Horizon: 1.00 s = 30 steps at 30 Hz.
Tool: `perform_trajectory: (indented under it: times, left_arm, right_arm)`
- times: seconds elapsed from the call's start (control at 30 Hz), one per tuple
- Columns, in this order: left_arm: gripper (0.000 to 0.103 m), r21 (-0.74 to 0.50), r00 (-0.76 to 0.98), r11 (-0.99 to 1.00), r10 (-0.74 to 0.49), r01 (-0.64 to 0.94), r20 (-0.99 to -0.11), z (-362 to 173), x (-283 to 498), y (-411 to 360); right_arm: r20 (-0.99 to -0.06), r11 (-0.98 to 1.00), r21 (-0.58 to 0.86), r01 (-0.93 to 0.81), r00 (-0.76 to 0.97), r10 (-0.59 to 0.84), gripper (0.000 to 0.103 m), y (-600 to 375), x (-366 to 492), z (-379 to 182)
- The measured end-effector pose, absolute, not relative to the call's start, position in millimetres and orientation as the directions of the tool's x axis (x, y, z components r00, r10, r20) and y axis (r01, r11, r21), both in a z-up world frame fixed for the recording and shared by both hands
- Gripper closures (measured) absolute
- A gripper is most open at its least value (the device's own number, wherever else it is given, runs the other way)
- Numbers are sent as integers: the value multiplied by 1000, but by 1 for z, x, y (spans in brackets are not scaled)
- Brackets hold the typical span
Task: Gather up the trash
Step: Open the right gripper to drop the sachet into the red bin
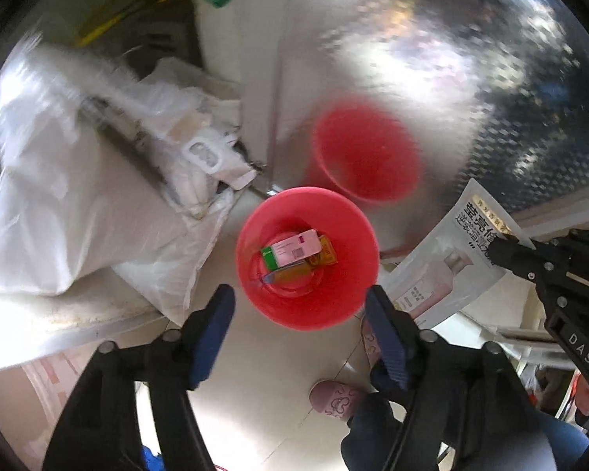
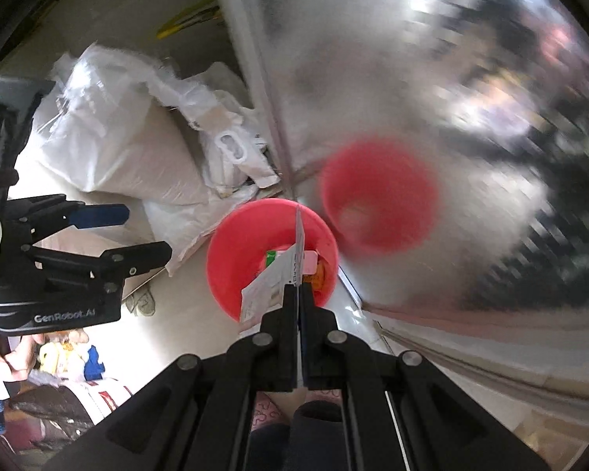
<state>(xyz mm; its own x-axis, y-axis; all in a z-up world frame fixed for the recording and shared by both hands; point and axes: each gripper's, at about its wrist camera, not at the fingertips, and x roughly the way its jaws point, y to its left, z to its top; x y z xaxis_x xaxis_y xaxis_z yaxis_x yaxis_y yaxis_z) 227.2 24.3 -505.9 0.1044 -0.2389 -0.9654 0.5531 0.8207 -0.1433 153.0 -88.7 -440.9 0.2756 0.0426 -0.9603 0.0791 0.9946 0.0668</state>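
A red bucket (image 1: 255, 274) stands on the pale floor and holds a pink box (image 1: 294, 251), a green-ended box and orange packets. My left gripper (image 1: 300, 298) hangs just above the bucket's near rim, open, with nothing between its blue pads. At the right, my right gripper (image 1: 506, 251) is shut on a flat white printed pouch (image 1: 443, 271). In the right wrist view the right gripper (image 2: 296, 286) pinches that pouch (image 2: 263, 290) edge-on over the bucket (image 2: 235, 259). The left gripper (image 2: 141, 231) shows at the left, jaws apart.
A shiny metal wall (image 1: 432, 78) behind the bucket mirrors it as a red blur (image 1: 365, 149). White sacks and bags (image 1: 59, 204) are piled at the left. A person's pink slipper (image 1: 333, 396) stands on the floor close below the bucket.
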Motion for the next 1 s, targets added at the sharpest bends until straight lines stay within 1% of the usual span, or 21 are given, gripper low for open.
perform_trajectory:
  times: [0.03, 0.07, 0.2, 0.23, 0.3, 0.47, 0.57, 0.6, 0.63, 0.67, 0.7, 0.73, 0.9, 0.97, 1.0]
  left_arm:
    - [20, -146, 103, 831, -237, 537, -966, -508, 228, 29]
    - [18, -148, 102, 838, -235, 525, -967, -510, 229, 33]
    - [17, -134, 108, 867, -210, 480, -972, -517, 230, 51]
    - [16, -131, 111, 873, -205, 470, -972, -518, 229, 55]
    - [8, -131, 116, 884, -203, 448, -972, -521, 228, 63]
    - [7, -129, 137, 909, -197, 395, -971, -530, 228, 83]
    - [0, -129, 146, 921, -194, 368, -970, -534, 227, 91]
    - [0, -132, 146, 924, -195, 360, -970, -536, 227, 93]
    - [0, -144, 141, 926, -204, 350, -969, -537, 226, 93]
    - [0, -154, 138, 927, -212, 341, -968, -538, 226, 95]
    - [0, -154, 143, 929, -212, 336, -967, -538, 225, 96]
    - [0, -153, 148, 930, -213, 335, -966, -538, 225, 97]
    - [0, -145, 167, 938, -206, 315, -964, -531, 218, 102]
    - [0, -152, 187, 943, -214, 297, -959, -520, 213, 107]
    - [0, -151, 192, 944, -213, 294, -958, -514, 209, 107]
  right_arm:
    - [-960, 996, 68, 62, 277, 48, 102, -86, 155, -442]
    - [-959, 997, 67, 45, 279, 52, 102, -83, 157, -444]
    - [-957, 998, 60, -24, 282, 64, 102, -72, 166, -455]
    - [-958, 998, 61, -35, 280, 69, 102, -70, 168, -458]
    - [-956, 996, 54, -64, 285, 71, 102, -65, 171, -460]
    - [-955, 993, 31, -115, 289, 64, 102, -53, 176, -469]
    - [-959, 991, 25, -135, 275, 62, 98, -47, 179, -475]
    - [-960, 990, 25, -140, 274, 63, 92, -46, 180, -476]
    - [-959, 989, 21, -144, 275, 60, 78, -44, 180, -477]
    - [-958, 989, 13, -149, 283, 55, 69, -43, 180, -477]
    - [-955, 988, 5, -153, 293, 51, 50, -41, 181, -477]
    - [-952, 988, 0, -153, 303, 48, 41, -40, 180, -477]
    - [-955, 989, -7, -147, 293, 37, 40, -38, 179, -473]
    - [-955, 988, -7, -156, 295, 40, 36, -36, 175, -465]
    - [-953, 987, -4, -162, 299, 45, 32, -35, 174, -460]
